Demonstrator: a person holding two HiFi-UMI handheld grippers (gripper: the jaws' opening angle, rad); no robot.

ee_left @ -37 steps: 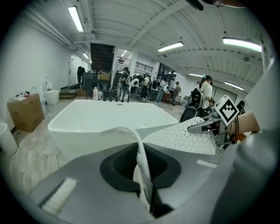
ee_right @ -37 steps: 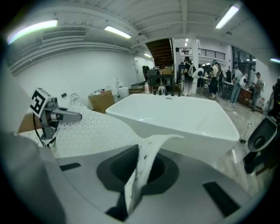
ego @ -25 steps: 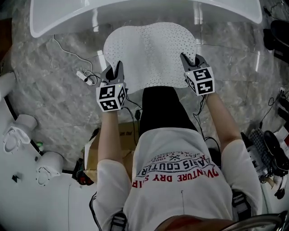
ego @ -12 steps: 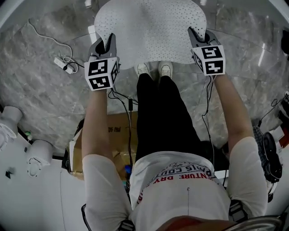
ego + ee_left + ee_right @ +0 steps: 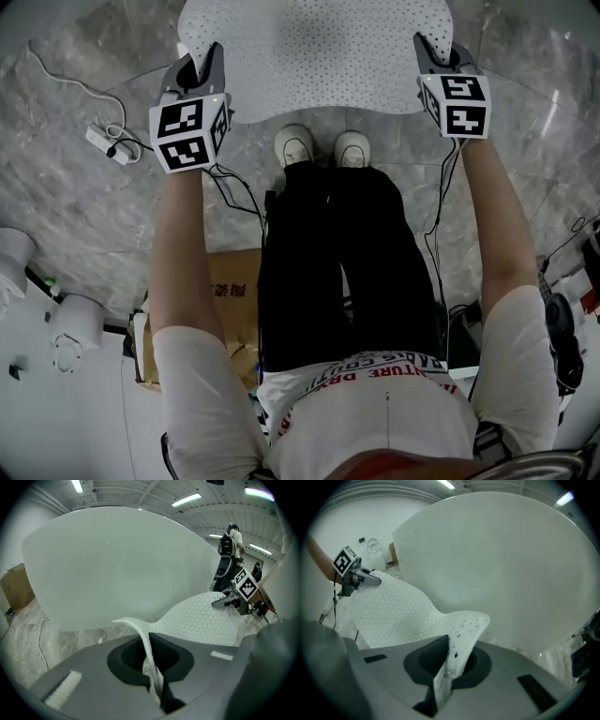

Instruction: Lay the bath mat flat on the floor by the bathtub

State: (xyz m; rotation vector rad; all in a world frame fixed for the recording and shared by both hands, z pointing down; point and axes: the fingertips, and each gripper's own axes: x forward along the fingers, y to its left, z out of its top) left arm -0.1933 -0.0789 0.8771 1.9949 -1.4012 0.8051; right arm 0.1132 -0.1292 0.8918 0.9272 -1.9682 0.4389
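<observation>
A white perforated bath mat (image 5: 314, 52) stretches between my two grippers at the top of the head view, above the marble floor in front of the person's shoes. My left gripper (image 5: 195, 67) is shut on the mat's left near corner (image 5: 140, 634). My right gripper (image 5: 436, 56) is shut on its right near corner (image 5: 459, 644). The white bathtub wall (image 5: 117, 569) fills the left gripper view; the bathtub wall (image 5: 511, 569) also fills the right gripper view just ahead. The mat's far edge is cut off by the top of the head view.
Marble floor (image 5: 84, 216) surrounds the mat. A white power strip with cable (image 5: 103, 141) lies at the left. A cardboard box (image 5: 225, 291) sits behind the person's legs. White fixtures (image 5: 66, 323) stand at the lower left. Dark gear (image 5: 562, 337) lies at the right edge.
Both grippers moved forward and apart with the mat. The view tilted down: the tub rim left the top and the person's shoes came into sight below the mat's near edge.
</observation>
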